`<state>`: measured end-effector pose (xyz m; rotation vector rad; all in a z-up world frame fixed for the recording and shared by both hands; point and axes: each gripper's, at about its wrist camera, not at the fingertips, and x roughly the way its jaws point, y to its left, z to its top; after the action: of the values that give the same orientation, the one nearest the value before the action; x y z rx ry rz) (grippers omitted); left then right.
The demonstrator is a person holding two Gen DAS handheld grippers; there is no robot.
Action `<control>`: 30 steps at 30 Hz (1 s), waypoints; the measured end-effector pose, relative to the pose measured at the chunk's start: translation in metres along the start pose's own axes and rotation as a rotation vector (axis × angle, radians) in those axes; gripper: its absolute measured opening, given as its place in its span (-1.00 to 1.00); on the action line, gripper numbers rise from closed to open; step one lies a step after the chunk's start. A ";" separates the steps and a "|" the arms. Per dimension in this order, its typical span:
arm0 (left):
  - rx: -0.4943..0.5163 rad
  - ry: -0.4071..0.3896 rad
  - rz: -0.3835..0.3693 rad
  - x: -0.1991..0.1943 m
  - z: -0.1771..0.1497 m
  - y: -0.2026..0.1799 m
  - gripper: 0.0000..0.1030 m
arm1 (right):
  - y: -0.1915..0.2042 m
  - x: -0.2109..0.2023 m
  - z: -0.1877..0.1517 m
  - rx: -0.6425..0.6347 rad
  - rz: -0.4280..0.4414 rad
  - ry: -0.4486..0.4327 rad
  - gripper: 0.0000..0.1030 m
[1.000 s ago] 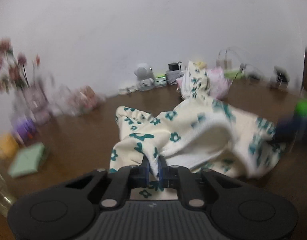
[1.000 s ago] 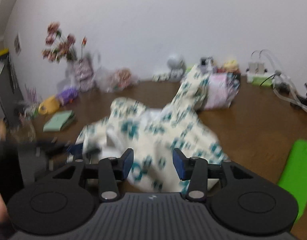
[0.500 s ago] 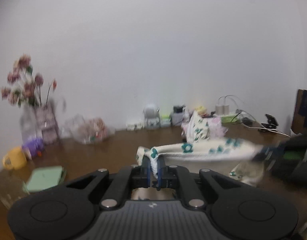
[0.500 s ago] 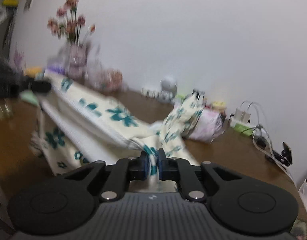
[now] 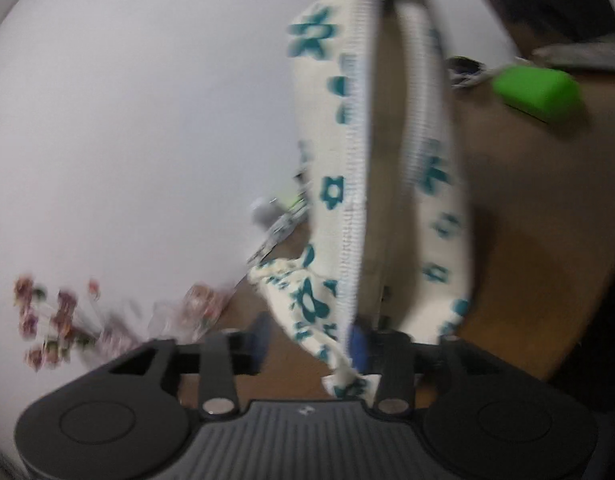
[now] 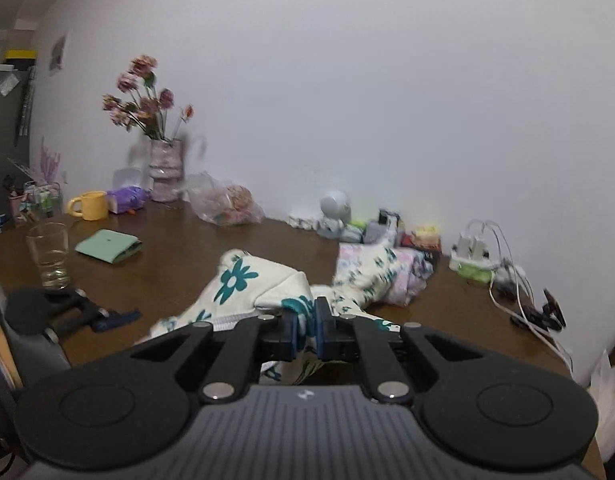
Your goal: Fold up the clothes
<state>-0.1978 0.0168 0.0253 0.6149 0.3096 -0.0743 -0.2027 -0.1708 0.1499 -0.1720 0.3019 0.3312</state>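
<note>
A cream garment (image 6: 243,284) printed with teal flowers lies bunched near the front middle of a brown table (image 6: 167,256), one sleeve trailing toward a folded pink-patterned garment (image 6: 407,268) near the back edge. The right gripper (image 6: 306,330) is clamped on a fold of the cream cloth just above the tabletop. The left gripper (image 5: 307,344) stands with its jaws wide apart; a ribbed hem strip of the garment (image 5: 347,208) runs up past its right-hand finger (image 5: 357,346), which it seems to brush, though motion blur leaves contact uncertain.

The work appears to be the spreading or squaring-up stage, the cloth held by one edge and far from flat. The next move calls for a second hold on the hem or a far corner, so the fabric can be drawn taut and laid smooth.

Only the right wrist view shows the table's spread: a drinking glass (image 6: 51,256) and a green wallet (image 6: 107,246) toward the left edge, a yellow mug (image 6: 89,205) and a vase of flowers (image 6: 163,170) by the wall, a charger with white cables (image 6: 479,256) at the back right. It also catches the left gripper (image 6: 87,312) low at the table's left. The tilted, smeared left wrist view alone shows the hem stretched long and a bright green object (image 5: 537,92) beyond it.
</note>
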 end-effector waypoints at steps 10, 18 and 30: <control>-0.259 -0.018 -0.150 -0.004 0.010 0.044 -0.91 | 0.026 0.057 -0.067 -0.196 -0.235 0.188 0.07; -0.284 -0.070 -0.157 -0.013 0.043 0.056 -0.92 | 0.065 0.024 -0.085 -0.382 -0.330 0.140 -0.06; -0.243 -0.255 -0.252 -0.049 0.091 0.055 -0.92 | 0.010 0.034 -0.053 -0.187 -0.353 0.156 -0.36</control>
<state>-0.2117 0.0079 0.1413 0.3183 0.1442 -0.3492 -0.1889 -0.1630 0.0883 -0.4303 0.3875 -0.0057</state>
